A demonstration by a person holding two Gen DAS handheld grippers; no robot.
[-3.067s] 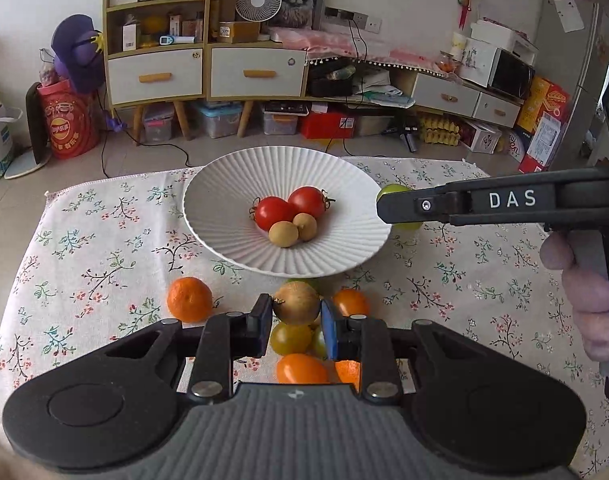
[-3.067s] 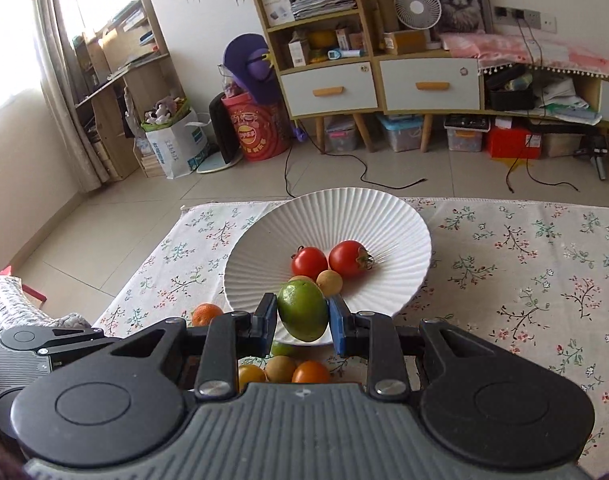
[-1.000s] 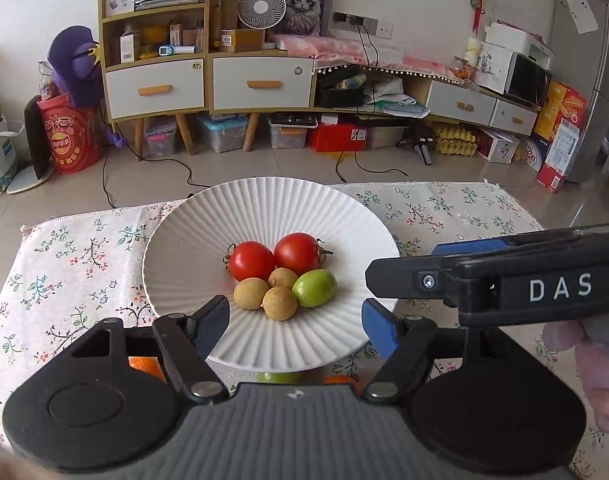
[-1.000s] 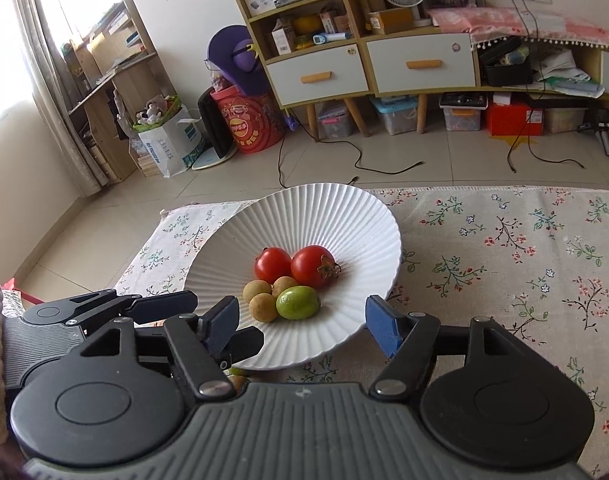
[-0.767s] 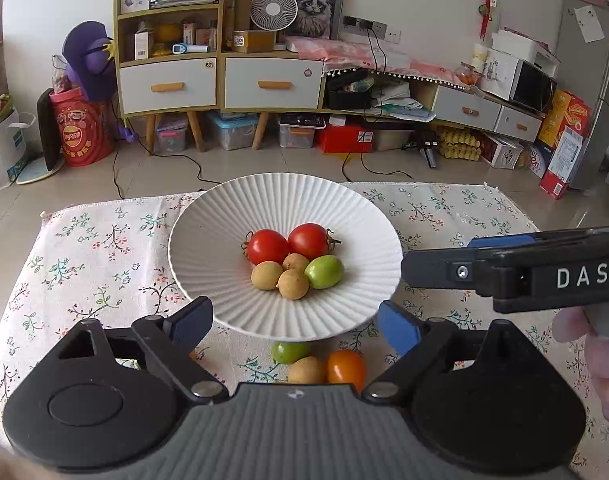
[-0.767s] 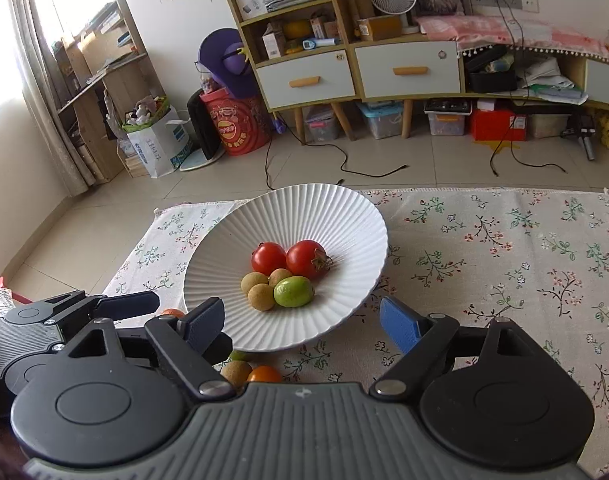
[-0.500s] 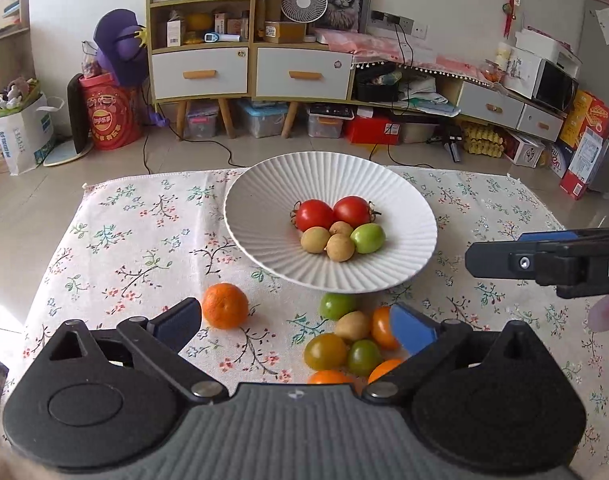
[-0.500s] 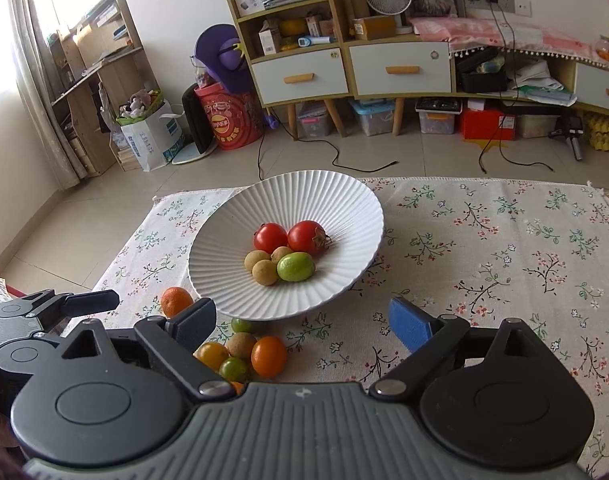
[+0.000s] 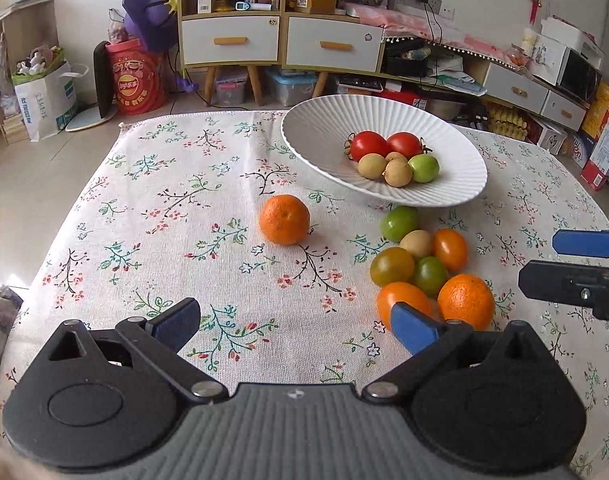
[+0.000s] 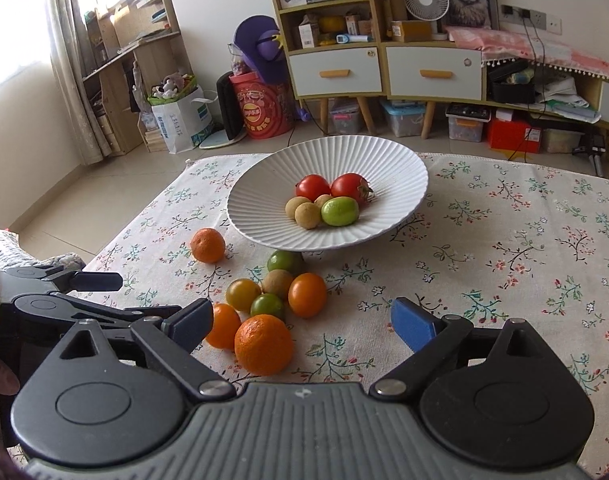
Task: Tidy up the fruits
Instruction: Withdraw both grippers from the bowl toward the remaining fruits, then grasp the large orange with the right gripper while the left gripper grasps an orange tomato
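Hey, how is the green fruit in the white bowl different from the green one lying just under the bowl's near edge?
The green fruit in the bowl rests inside the white bowl, touching a red tomato and the tan fruits. The green fruit on the cloth lies on the floral tablecloth, partly tucked in the bowl's shadow, so it looks darker. The bowl one shows whole; the cloth one is partly hidden. Both are small, round and smooth.

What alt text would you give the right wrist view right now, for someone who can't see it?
The open, empty right gripper hovers over a floral tablecloth near a cluster of loose fruit led by a large orange. Beyond, a white ribbed bowl holds two red tomatoes, a green fruit and small tan fruits; a lone orange sits left.
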